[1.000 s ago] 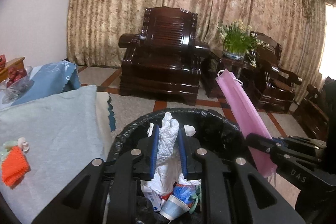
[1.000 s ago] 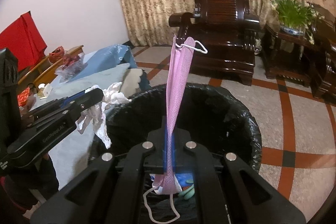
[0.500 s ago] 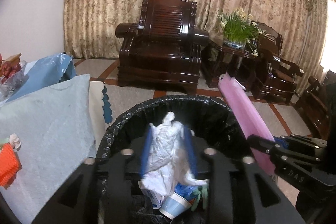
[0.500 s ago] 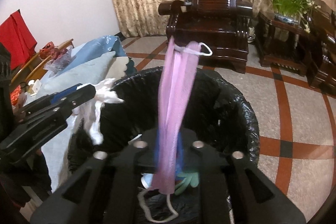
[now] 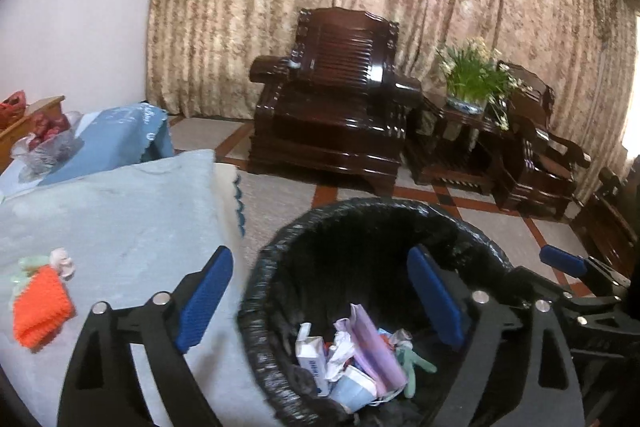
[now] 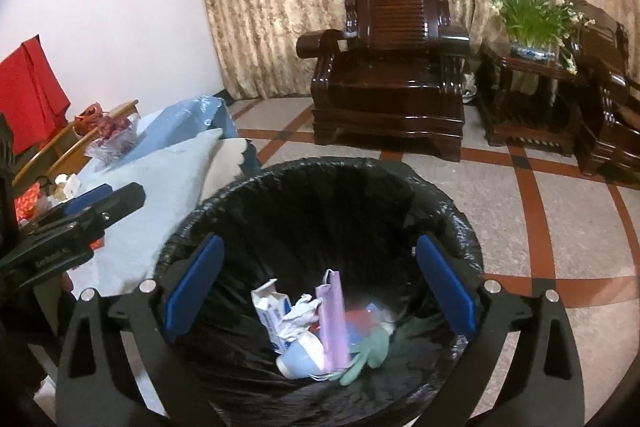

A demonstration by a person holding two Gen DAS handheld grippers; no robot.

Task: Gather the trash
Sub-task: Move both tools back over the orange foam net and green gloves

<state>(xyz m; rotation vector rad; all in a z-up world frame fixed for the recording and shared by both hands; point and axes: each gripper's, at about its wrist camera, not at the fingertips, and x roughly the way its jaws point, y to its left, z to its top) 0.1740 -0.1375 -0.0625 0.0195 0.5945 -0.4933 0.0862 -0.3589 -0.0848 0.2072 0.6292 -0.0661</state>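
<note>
Now both grippers hang over the black-lined bin (image 6: 440, 211), left gripper (image 5: 320, 299) and right gripper (image 6: 320, 283) with jaws opening and nothing between them. Inside lie the pink mask (image 6: 332, 319) and crumpled white glove (image 6: 300, 315): light, limp things, best pinched at a fold.

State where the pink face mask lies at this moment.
In both wrist views the pink face mask lies inside the black-lined trash bin, on the trash pile between the crumpled white glove and the green glove.
</note>
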